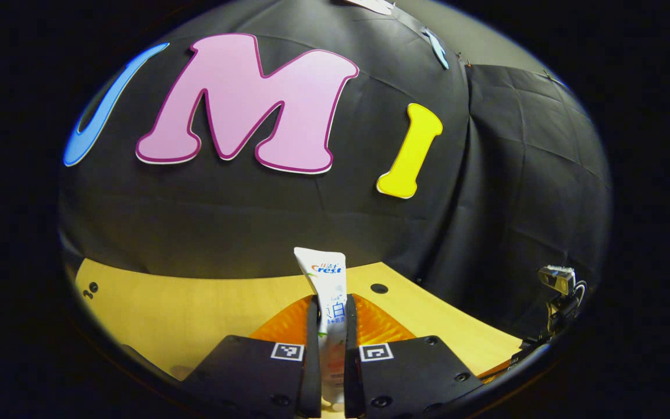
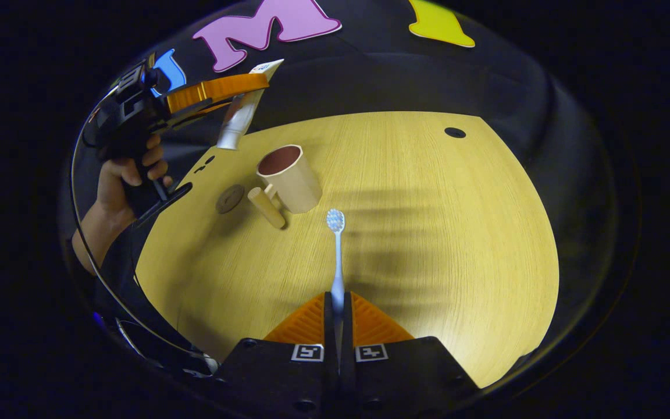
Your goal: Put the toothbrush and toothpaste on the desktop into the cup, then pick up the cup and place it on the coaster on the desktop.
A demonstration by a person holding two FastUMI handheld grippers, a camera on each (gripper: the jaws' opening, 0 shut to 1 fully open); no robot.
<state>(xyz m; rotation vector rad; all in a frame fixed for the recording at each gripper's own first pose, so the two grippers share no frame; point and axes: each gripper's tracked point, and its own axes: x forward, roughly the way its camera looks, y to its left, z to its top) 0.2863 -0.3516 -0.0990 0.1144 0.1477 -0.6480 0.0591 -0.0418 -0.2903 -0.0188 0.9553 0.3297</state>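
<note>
Right gripper (image 2: 338, 317) fingers nearly together, clamped on toothbrush (image 2: 337, 256) handle, head forward over desktop (image 2: 428, 233). Left gripper (image 1: 331, 343) pinches toothpaste tube (image 1: 328, 291), raised left of the cup (image 2: 289, 177). Coaster (image 2: 230, 198) beside cup.

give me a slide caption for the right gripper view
Right hand-held gripper grips the toothbrush above the desktop, cup ahead.

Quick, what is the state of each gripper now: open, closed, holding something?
Left gripper: closed on the toothpaste, held up above the desktop.
Right gripper: closed on the toothbrush handle, brush head pointing forward toward the cup.
</note>
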